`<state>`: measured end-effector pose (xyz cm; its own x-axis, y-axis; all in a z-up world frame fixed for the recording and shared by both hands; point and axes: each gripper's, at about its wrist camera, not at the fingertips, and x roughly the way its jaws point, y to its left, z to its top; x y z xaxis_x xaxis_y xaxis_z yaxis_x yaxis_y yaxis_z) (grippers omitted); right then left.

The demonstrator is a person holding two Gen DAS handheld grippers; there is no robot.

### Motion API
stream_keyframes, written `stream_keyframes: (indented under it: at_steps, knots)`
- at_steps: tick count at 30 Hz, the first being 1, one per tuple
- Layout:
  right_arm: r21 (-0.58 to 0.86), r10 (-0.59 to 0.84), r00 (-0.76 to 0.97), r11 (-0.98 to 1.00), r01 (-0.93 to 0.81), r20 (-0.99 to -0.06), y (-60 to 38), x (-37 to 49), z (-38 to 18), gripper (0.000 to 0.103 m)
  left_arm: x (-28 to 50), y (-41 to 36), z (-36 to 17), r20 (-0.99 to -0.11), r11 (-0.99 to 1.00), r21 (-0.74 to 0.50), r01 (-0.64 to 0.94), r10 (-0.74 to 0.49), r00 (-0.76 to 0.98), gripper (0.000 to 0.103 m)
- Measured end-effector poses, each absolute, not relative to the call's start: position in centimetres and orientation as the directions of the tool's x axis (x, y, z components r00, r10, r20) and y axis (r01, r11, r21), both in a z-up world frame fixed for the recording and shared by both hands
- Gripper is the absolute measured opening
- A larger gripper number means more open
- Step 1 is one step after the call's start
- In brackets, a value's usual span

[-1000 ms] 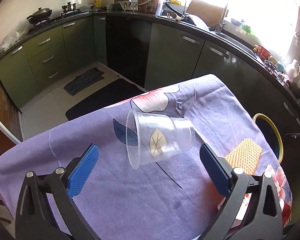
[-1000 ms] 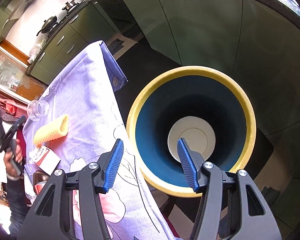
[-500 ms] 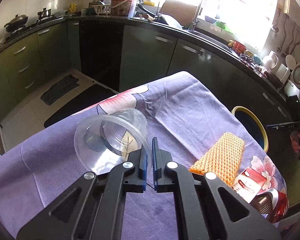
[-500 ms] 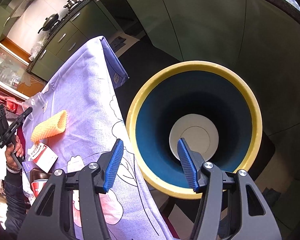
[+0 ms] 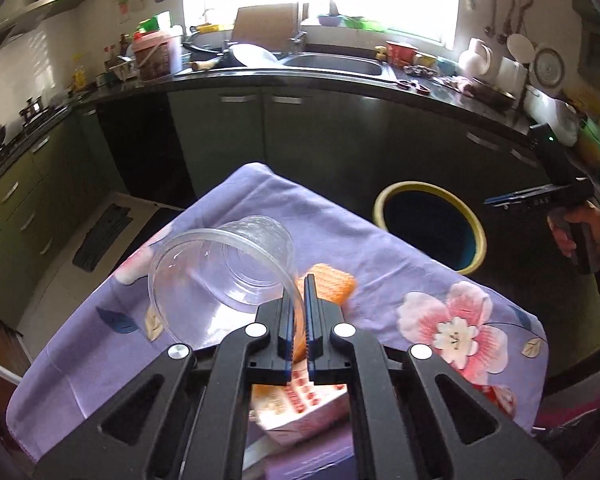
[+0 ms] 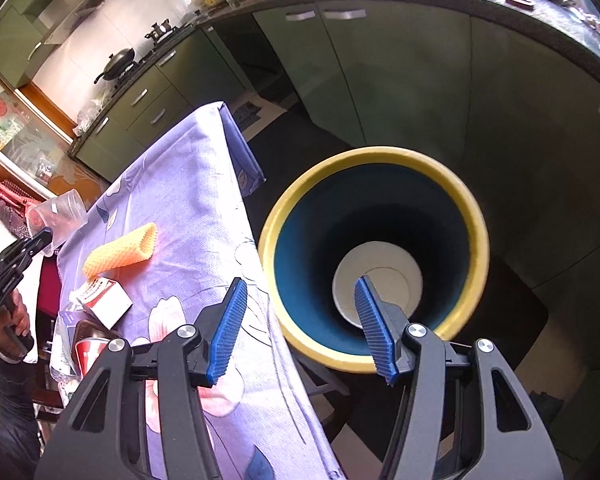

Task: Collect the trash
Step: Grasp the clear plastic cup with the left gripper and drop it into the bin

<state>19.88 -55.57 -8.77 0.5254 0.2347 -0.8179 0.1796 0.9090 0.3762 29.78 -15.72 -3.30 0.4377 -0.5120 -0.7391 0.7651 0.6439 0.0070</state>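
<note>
Clear plastic cup [image 5: 224,276] now hangs off the cloth [image 5: 340,248], pinched by its rim in the left gripper [image 5: 299,320]. A second ago it lay on its side between wide-spread jaws; those jaws have since snapped together on the rim wall and the cup has come up, mouth tilted toward the camera. Cup is see-through, ribbed near the base, uncrushed, with a slight flex in the rim where the blue pads bite. In the right wrist view it shows at far left, held above the table edge [image 6: 56,216].

Orange foam sleeve [image 6: 120,252] lies on the cloth just right of the cup, unmoved. A red-and-white box [image 6: 104,300] sits nearer the person, beside a red can [image 6: 88,354].

Bin [image 5: 380,208], yellow rim and dark blue inside, stands off the table's right side, a white disc [image 6: 380,276] at its bottom.

Right gripper [image 6: 300,328] hovers over the bin's near rim as before, jaws half apart, nothing between them.
</note>
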Motion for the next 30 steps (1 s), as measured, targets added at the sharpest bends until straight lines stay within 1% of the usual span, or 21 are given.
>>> stream_keyframes:
  at_steps: [4, 9, 14, 16, 18, 19, 22, 26, 28, 30]
  knots:
    - [0.355, 0.189, 0.559, 0.912, 0.204, -0.808, -57.4, 17.0, -8.4, 0.056, 26.8, -22.8, -3.6, -0.783, 0.534, 0.001, 0.845, -0.525, 0.332, 0.005]
    - [0.316, 0.121, 0.575, 0.914, 0.254, -0.809, -60.2, 13.0, -9.0, 0.056, 25.0, -32.3, -6.1, -0.832, 0.412, -0.016, 0.911, -0.512, 0.216, 0.005]
    - [0.329, 0.097, 0.585, 0.893, 0.305, -0.805, -62.8, 9.5, -9.6, 0.057, 25.0, -39.9, -8.8, -0.871, 0.350, -0.040, 0.936, -0.472, 0.140, 0.005]
    - [0.341, 0.096, 0.588, 0.884, 0.321, -0.803, -63.7, 8.3, -10.0, 0.060, 25.5, -42.1, -9.8, -0.879, 0.348, -0.065, 0.935, -0.464, 0.112, 0.006]
    - [0.348, 0.096, 0.587, 0.876, 0.334, -0.804, -64.2, 7.6, -10.5, 0.061, 26.1, -43.9, -10.6, -0.884, 0.361, -0.077, 0.930, -0.456, 0.103, 0.016]
    - [0.349, 0.095, 0.585, 0.875, 0.337, -0.805, -64.4, 7.4, -10.7, 0.061, 26.3, -44.4, -10.9, -0.883, 0.366, -0.080, 0.927, -0.458, 0.104, 0.017]
    - [0.348, 0.095, 0.582, 0.873, 0.341, -0.808, -64.8, 7.1, -11.2, 0.061, 26.6, -44.5, -10.5, -0.878, 0.381, -0.097, 0.920, -0.468, 0.101, 0.017]
    - [0.359, 0.131, 0.581, 0.885, 0.296, -0.803, -64.0, 7.9, -11.4, 0.061, 26.6, -41.7, -8.0, -0.848, 0.407, -0.112, 0.906, -0.515, 0.126, 0.018]
    - [0.359, 0.150, 0.582, 0.895, 0.263, -0.799, -63.1, 8.5, -11.2, 0.061, 26.5, -39.1, -6.1, -0.824, 0.437, -0.123, 0.891, -0.545, 0.153, 0.021]
    - [0.358, 0.176, 0.581, 0.909, 0.215, -0.795, -61.6, 9.3, -10.9, 0.061, 26.2, -36.3, -4.3, -0.800, 0.476, -0.125, 0.871, -0.567, 0.196, 0.026]
